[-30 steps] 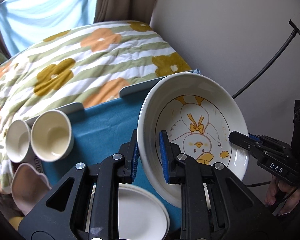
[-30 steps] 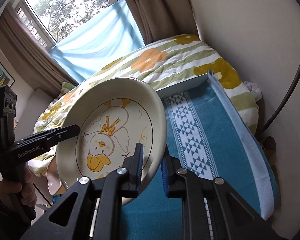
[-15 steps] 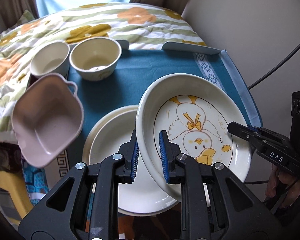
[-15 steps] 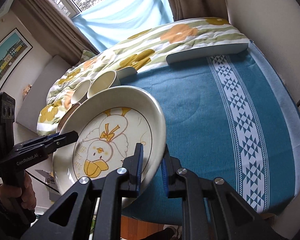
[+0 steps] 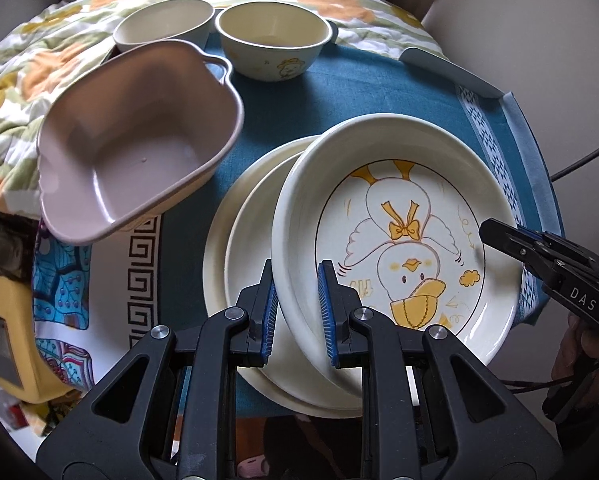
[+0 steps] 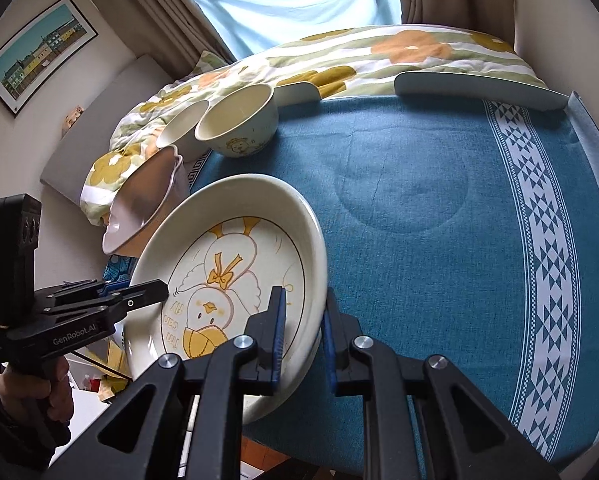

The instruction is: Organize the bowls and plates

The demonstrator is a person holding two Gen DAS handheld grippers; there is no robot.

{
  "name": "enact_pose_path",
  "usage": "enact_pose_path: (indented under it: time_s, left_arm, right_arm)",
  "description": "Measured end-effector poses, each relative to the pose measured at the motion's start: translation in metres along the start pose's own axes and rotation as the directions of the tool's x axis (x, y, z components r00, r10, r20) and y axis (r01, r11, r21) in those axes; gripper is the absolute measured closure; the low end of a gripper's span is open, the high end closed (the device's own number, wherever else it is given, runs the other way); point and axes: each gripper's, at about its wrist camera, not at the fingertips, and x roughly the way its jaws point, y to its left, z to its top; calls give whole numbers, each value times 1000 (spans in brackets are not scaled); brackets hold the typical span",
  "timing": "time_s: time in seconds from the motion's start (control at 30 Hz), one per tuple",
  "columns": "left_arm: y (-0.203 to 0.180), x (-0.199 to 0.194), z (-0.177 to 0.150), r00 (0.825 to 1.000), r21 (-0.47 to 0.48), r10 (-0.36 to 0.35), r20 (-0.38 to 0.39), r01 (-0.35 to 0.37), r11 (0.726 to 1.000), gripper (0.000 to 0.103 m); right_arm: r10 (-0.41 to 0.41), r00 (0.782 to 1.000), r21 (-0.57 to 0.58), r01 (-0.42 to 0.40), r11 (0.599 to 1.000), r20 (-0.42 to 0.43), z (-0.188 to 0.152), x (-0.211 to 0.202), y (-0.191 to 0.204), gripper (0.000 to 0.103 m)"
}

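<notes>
On the blue tablecloth (image 6: pixel 439 208), both claws clamp the duck plate (image 5: pixel 399 240) over stacked plates (image 5: pixel 239 248), pink bowl (image 5: pixel 135 140) beside.

A teal cloth (image 5: pixel 363 92) covers the tabletop. Ahead of the left tongs (image 5: pixel 297 312) a plain cream plate (image 5: pixel 239 252) lies on it; further ahead stand two cream bowls (image 5: pixel 271 40), with a pink square dish (image 5: pixel 135 136) to their left.
</notes>
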Motion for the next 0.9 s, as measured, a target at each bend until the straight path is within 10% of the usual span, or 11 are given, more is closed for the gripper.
enact_pose_path:
  time_s: [0.9]
  left_arm:
    - [-19, 14, 0, 974, 123, 225, 8, -224, 967, 86]
  right_arm:
    - [-47, 997, -83, 41, 996, -63, 1, 18, 11, 87]
